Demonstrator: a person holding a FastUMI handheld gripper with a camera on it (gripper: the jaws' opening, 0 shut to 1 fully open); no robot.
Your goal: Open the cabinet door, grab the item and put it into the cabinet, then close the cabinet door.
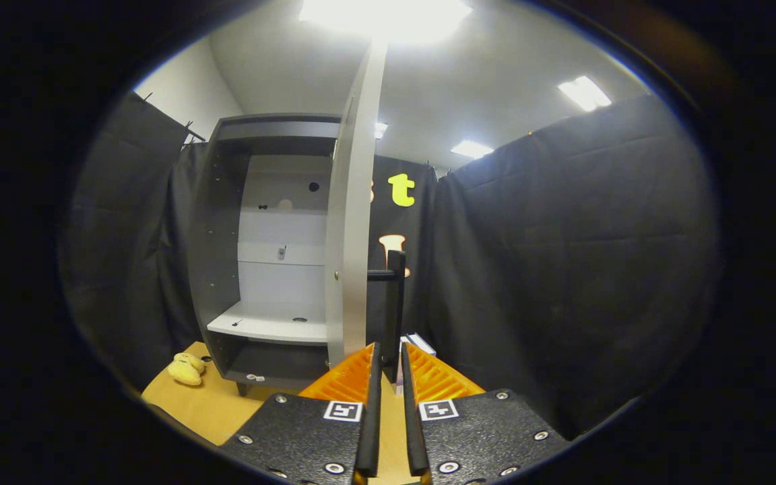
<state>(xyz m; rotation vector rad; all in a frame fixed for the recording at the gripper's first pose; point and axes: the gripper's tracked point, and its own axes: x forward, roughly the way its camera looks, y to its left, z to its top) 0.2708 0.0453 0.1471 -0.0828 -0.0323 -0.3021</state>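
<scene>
A grey cabinet stands on a wooden table. Its door is swung open toward me and I see it edge-on. The door's black bar handle runs down between my fingers, and my gripper is shut on its lower end. Inside the cabinet a pale shelf lies bare, with a dark compartment under it. A small yellow soft item lies on the table by the cabinet's lower left corner, well left of my fingers.
Black cloth walls close in the booth on the left, behind and on the right. A small white box peeks out just beyond my right finger. Bright ceiling lights shine overhead.
</scene>
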